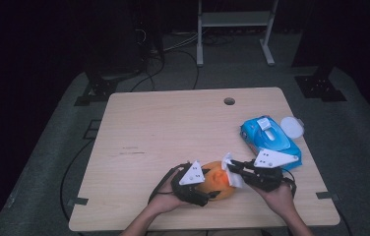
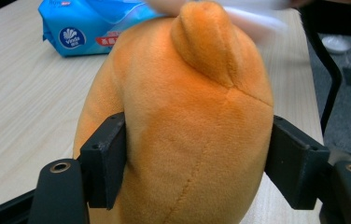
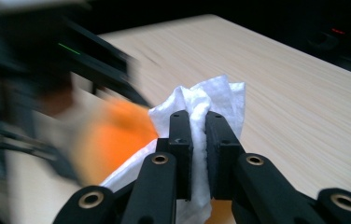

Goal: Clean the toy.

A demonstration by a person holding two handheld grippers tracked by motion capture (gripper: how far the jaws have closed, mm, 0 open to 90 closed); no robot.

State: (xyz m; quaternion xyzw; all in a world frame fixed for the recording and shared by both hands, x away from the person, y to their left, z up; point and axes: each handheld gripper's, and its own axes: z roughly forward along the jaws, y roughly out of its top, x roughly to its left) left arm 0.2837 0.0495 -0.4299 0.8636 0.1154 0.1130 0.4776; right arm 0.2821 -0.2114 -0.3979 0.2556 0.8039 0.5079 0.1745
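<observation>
We clamp the plush (image 2: 183, 121) with the left gripper (image 1: 193, 183) near the table's (image 1: 173, 128) front edge, steadying it for wiping. Our right gripper (image 3: 199, 140), jaws pinched on a wipe (image 3: 211, 100), lies nearly level, pointing left, wipe against the plush's top.
</observation>
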